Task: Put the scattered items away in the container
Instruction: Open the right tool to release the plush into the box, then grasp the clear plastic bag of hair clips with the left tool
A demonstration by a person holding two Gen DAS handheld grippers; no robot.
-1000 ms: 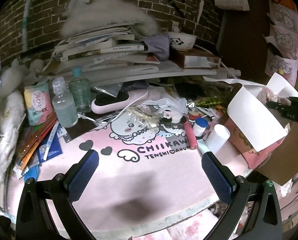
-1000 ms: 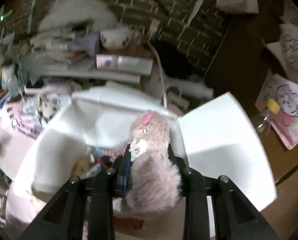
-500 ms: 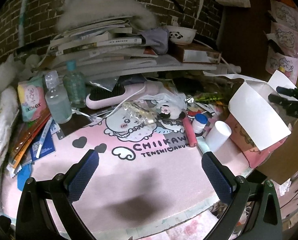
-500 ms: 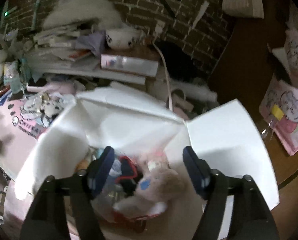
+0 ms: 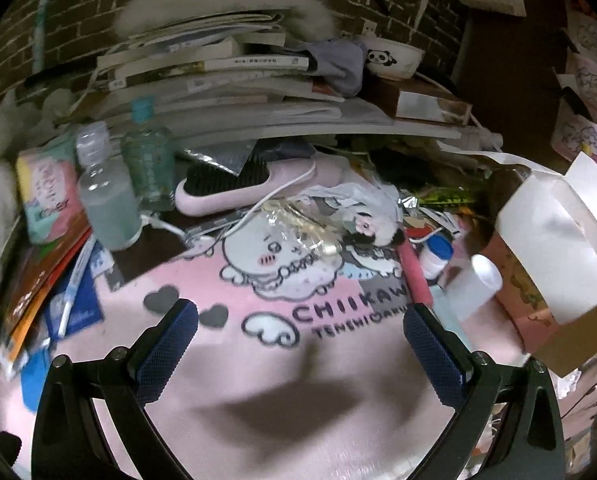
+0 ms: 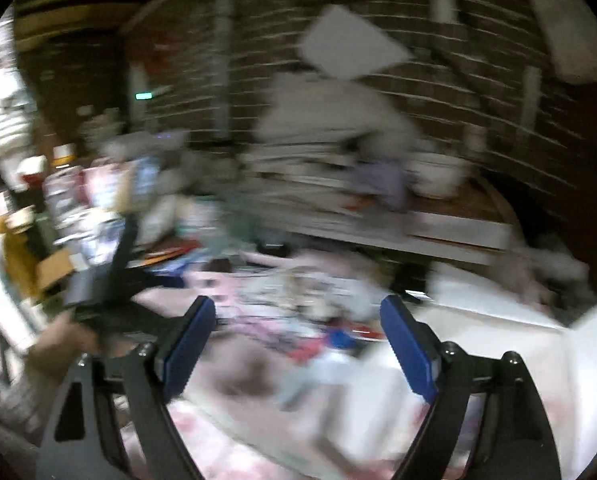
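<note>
We hold our left gripper over the pink printed mat on the counter, its jaws released and empty. Our right gripper shows in a blurred view, jaws opening with nothing between them. The white-flapped pink cardboard box stands at the counter's right edge, just beside a white cylindrical tub and a red tube.

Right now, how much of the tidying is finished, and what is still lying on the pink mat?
Done: nothing can be confirmed; the white-flapped box hides its contents. In hand: nothing. The right gripper is opening with nothing between its pads, and the left gripper is open and empty. Left: pink hairbrush, red tube, blue-capped bottle, white cylinder, panda plush.
</note>
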